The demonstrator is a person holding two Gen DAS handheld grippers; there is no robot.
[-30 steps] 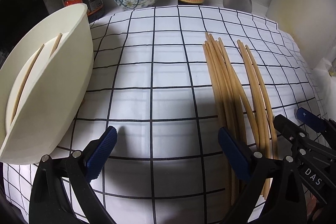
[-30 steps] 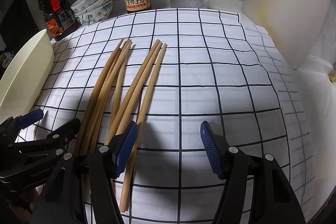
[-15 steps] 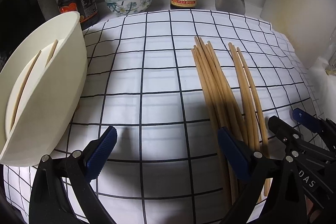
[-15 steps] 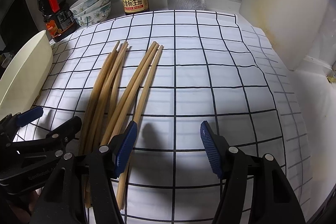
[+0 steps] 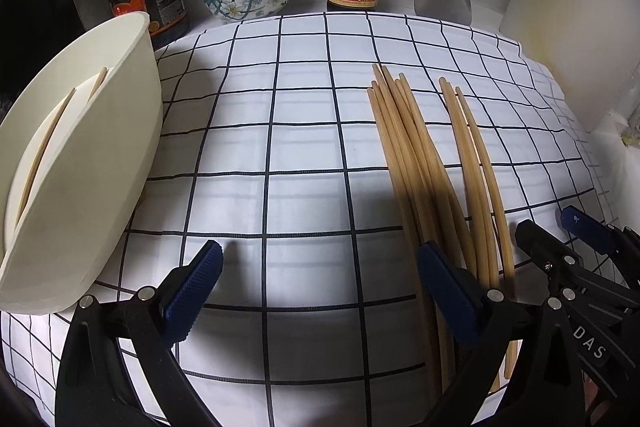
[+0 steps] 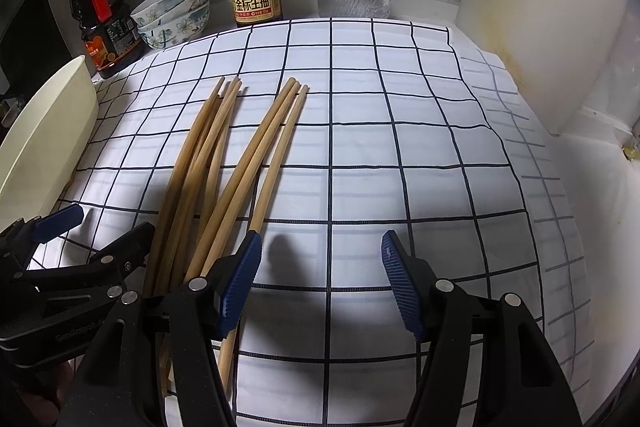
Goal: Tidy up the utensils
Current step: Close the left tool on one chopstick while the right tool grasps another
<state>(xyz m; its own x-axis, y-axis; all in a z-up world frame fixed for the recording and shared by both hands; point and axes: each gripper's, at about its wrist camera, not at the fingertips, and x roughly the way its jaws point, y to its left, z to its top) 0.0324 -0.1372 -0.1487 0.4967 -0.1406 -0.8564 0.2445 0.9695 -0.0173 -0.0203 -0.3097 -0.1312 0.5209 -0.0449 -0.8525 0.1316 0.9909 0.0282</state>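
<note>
Chopsticks of pale wood [image 6: 224,163] are lying crossed under both gaping, empty claws, left claw [image 5: 320,287] and right claw [image 6: 320,279]; one pinch is risking several rolling off.

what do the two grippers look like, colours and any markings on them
Both are black plastic clamp-style frames with silver rivets at the pivots. The left gripper and the right gripper each end in two dark blue, ribbed pads. White lettering on the right gripper's side reads "DAS"; fainter print on the left gripper's body is not legible. No cables or sleeves are visible.
</note>
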